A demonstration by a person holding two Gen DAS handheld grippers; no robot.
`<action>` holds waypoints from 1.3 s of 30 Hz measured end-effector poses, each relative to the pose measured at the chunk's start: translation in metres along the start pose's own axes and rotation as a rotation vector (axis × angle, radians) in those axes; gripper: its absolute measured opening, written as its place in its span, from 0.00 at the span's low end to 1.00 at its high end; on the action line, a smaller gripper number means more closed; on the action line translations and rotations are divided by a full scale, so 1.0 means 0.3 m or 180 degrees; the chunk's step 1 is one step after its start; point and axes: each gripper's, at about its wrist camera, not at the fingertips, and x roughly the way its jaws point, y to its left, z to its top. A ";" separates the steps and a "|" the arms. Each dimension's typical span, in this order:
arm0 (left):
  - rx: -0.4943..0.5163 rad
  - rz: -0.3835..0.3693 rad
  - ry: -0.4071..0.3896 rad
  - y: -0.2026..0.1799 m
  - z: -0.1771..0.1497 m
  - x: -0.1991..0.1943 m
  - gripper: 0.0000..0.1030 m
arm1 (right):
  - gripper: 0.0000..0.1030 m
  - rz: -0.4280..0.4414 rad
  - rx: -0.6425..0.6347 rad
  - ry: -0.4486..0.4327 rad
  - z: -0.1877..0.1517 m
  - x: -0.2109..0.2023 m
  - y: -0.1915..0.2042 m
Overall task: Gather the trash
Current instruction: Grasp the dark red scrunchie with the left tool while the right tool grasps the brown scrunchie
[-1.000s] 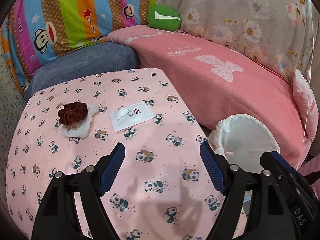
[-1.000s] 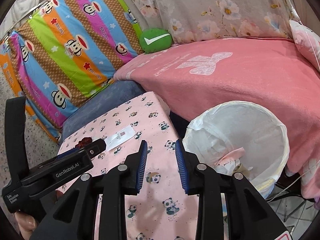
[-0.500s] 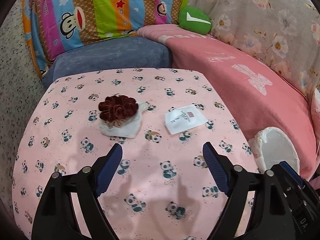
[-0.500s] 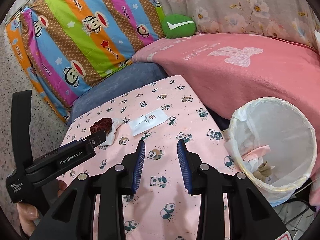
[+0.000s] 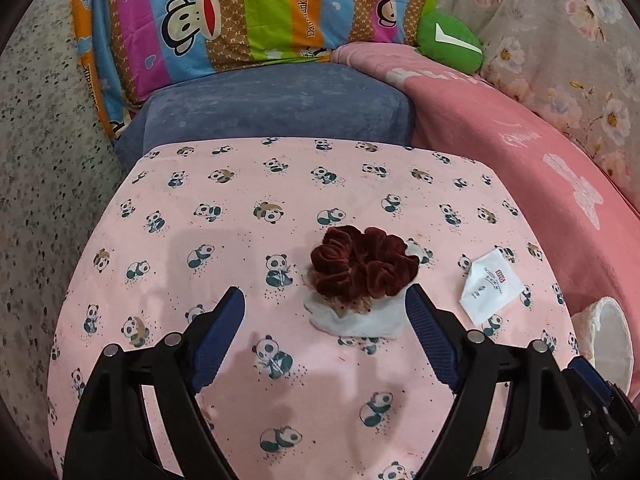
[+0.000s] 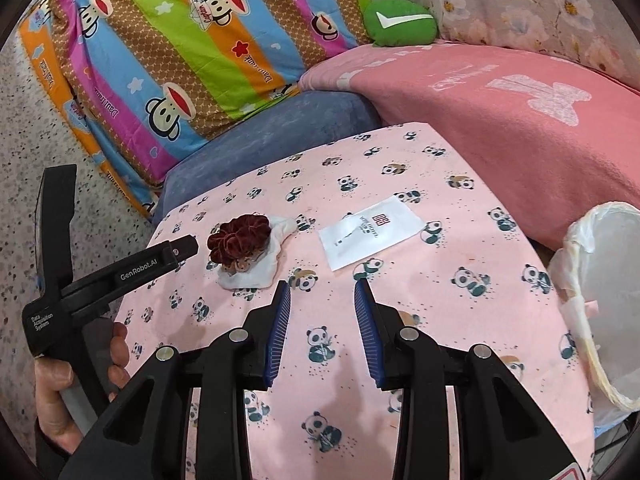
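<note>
- Pink cloth printed with pandas covers the table (image 5: 248, 184) in front of you, and the trash lies on its far right part.
- Dark red velvet, a scrunchie (image 5: 362, 264), sits on top of a crumpled white tissue (image 5: 356, 322); a small brownish bit shows between the two.
- Your left tongs (image 5: 324, 334) stand wide apart with nothing between the pads; their jaws have just been opening. The tissue's near edge lies just ahead of the gap, close to the right-hand pad, and I can't tell whether it touches.
- A flat white sachet (image 6: 370, 236) with a red mark and small print lies on the cloth to the right of the scrunchie pile, apart from it.
- Your right tongs (image 6: 322, 330) are partly apart and hold nothing; only panda cloth shows between the blue ribbed pads. The sachet lies ahead of them, not touching.
- In the right wrist view your left hand (image 6: 60, 392) grips the handle of the left tool at the lower left.
- The bin (image 6: 600, 280), lined with a white bag, stands off the table's right edge, with a pinkish scrap inside.
- Behind the table are a blue cushion (image 5: 276, 100), a striped monkey-print cover (image 6: 172, 44), a pink blanket (image 6: 520, 120) and a green pillow (image 6: 400, 22).
</note>
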 end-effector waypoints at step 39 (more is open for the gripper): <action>-0.0068 -0.0420 -0.0242 0.164 0.182 0.014 0.06 | 0.34 0.0193 -0.0370 0.0510 0.061 0.538 0.354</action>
